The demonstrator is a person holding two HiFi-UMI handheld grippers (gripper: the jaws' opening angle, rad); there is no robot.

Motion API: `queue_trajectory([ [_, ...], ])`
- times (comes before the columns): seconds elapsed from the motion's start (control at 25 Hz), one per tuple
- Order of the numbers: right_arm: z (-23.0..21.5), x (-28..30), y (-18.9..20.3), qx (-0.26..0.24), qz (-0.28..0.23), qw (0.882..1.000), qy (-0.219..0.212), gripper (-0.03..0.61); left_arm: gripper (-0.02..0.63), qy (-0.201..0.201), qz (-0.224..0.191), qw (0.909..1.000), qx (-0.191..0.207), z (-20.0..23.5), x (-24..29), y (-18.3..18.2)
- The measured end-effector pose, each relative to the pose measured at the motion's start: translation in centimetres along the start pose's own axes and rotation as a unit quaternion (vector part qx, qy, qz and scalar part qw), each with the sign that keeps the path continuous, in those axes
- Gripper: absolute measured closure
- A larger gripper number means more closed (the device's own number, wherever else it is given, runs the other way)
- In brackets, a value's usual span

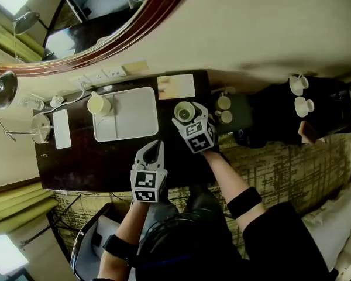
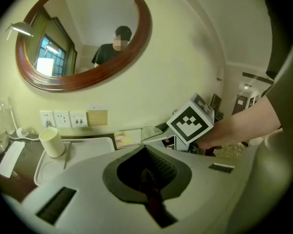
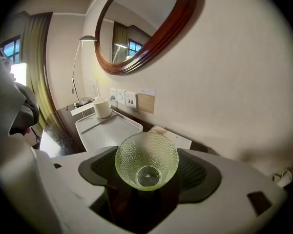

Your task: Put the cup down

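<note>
One green cup sits grasped in the right tool beside a white tray; left tool clenched empty.

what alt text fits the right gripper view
The right gripper holds a pale green dimpled glass cup between its jaws, mouth toward the camera. Behind it, a white tray with a cream cup sits on a dark desk below a wood-framed mirror.
</note>
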State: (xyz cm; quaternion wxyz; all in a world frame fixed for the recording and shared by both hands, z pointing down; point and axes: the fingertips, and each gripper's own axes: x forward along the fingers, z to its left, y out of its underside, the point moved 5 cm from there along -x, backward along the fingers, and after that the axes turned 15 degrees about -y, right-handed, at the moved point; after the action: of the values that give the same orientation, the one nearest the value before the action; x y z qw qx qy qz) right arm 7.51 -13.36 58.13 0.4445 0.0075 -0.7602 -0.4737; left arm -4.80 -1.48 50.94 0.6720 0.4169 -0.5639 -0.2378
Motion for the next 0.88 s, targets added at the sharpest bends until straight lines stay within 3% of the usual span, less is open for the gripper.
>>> queue_trajectory([
  [0.24,-2.4,0.3,2.8,0.011,0.010,1.000,-0.011,0.186,0.612,0.008,0.007,0.9998,0.018,-3.5,1.2,-0.4],
  [0.88,-3.7,2.2,5.1,0.031,0.012,0.999,-0.032,0.166,0.612,-0.019,0.021,0.9995,0.017,-5.3,2.5,0.1],
])
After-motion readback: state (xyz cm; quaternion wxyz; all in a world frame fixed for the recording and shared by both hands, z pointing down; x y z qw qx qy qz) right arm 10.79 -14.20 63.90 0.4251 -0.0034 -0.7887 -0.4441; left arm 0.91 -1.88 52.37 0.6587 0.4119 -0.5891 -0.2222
